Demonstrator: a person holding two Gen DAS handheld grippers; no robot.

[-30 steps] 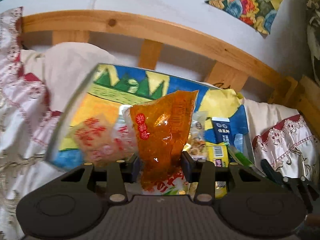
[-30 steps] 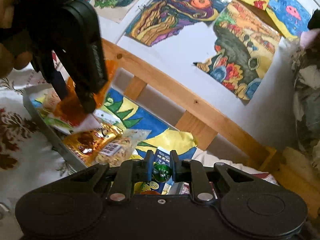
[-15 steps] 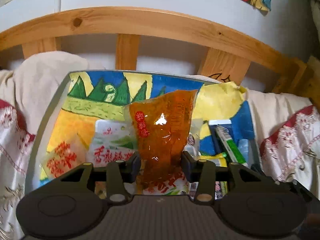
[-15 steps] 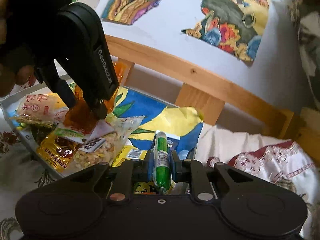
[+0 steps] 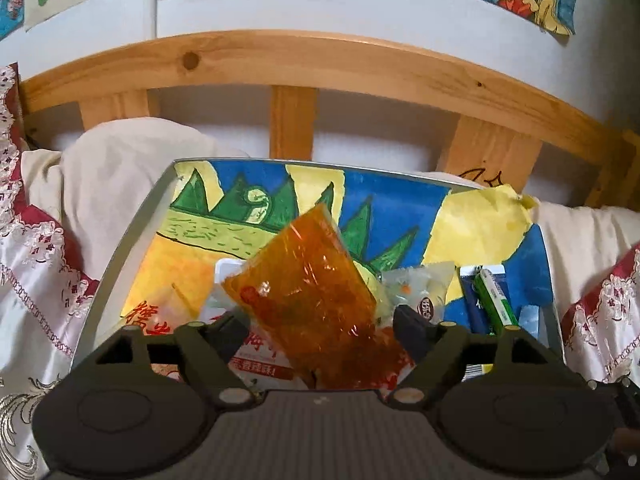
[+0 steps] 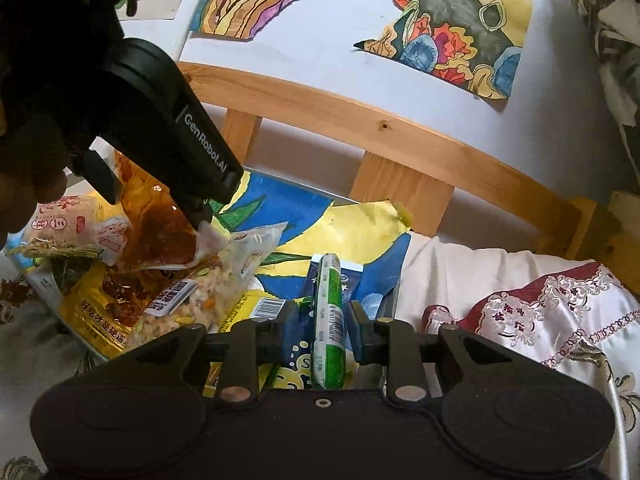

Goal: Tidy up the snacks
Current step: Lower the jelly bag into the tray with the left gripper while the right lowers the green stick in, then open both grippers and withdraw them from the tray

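Over one tray (image 5: pixel 120 268), both claws spread: left (image 5: pixel 320 326) around one orange packet (image 5: pixel 308 300), right (image 6: pixel 320 330) around one green stick (image 6: pixel 329 320).

Bed (image 5: pixel 100 184), cream and maroon-embroidered covers; grey tray (image 5: pixel 120 264) lies on it, near the wooden headboard (image 5: pixel 320 60).

Both grippers are matte black plastic. The left gripper (image 5: pixel 320 326) has a ribbed grey-black top plate flanked by two round domed housings, with angled linkage arms carrying pale brass-coloured pivot pins. The right gripper (image 6: pixel 325 326) has the same twin domes and linkages, a smooth top with a small central screw, and silver pivot pins. Seen from the right wrist, the left gripper's rounded side bears white lettering "GenRobot.AI". A dark sleeve (image 6: pixel 60 12) covers the arm behind it.
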